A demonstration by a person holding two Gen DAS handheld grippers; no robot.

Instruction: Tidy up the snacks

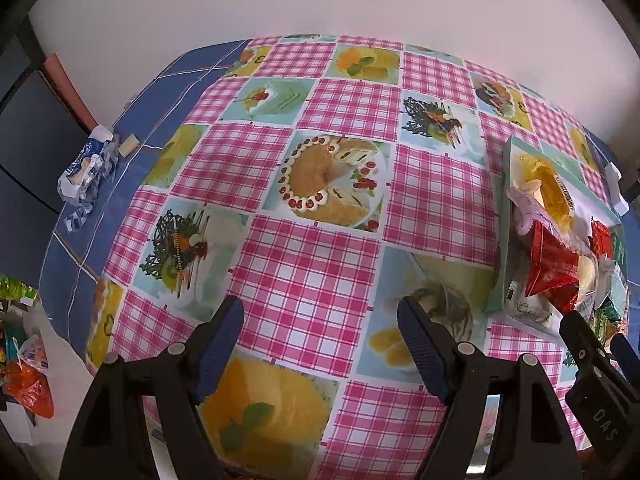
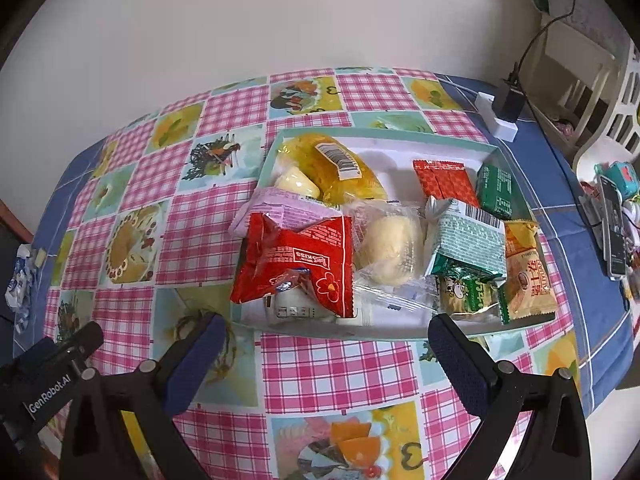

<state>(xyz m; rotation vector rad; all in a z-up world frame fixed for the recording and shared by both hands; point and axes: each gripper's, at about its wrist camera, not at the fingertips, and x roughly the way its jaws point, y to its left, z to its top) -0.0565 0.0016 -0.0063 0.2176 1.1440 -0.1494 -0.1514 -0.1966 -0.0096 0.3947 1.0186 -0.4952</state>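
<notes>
Entry, snack sorting, taking the shallow pale-green tray (image 2: 496, 152) as my landmark. Inside it, at the far left corner: a yellow packet with a barcode label (image 2: 328, 168). Along the far wall, toward the right: a red-orange flat packet (image 2: 442, 182) and, just beside it, a dark green packet (image 2: 496, 188). At the near left, riding over the tray's left wall: a red wrapper printed with a flower (image 2: 296, 264), lying on a pale pink packet (image 2: 280, 210). Centre: a clear-wrapped pale bun (image 2: 390, 248). Near right: a white-and-green packet with a barcode (image 2: 466, 240) overlapping a green cartoon packet (image 2: 468, 292), with an orange biscuit packet (image 2: 528, 284) against the right wall. My right gripper (image 2: 324, 360) hangs just short of the tray's near wall, jaws spread wide, nothing between them. My left gripper (image 1: 320, 344) sits well to the tray's left over bare checked tablecloth (image 1: 304, 272), jaws likewise wide and empty. My reading: everything already lies in the tray but heaped, so the step in hand is choosing a first packet to straighten. The next move calls for dropping the right claw over the near wall onto a top-lying item, probably the red wrapper, without dragging its neighbours.
</notes>
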